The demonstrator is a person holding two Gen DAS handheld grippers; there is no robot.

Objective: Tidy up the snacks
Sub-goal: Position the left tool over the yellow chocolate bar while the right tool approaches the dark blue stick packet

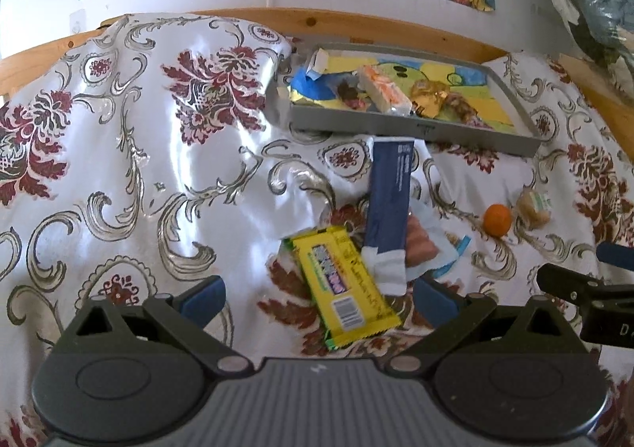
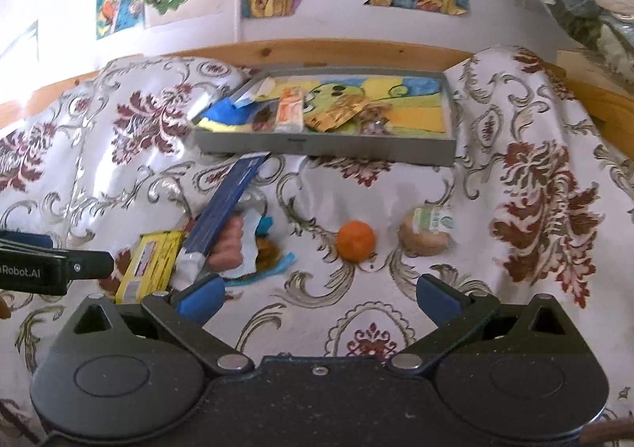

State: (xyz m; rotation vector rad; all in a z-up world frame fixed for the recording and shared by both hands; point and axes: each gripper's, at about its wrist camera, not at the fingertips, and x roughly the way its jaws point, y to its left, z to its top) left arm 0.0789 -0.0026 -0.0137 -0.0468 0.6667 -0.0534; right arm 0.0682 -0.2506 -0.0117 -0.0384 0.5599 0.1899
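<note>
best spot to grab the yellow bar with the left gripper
Take the yellow bar across its narrow width near the middle, coming straight down from above. It lies flat on the cloth, diagonal, between the open left gripper fingers. Its far end sits close to the blue pack, so stay toward the barcode half.

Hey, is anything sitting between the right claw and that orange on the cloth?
Nothing visible. The right claw hangs open with only bare patterned cloth between it and the orange. The wrapped bun lies off to the orange's right, apart from it.
</note>
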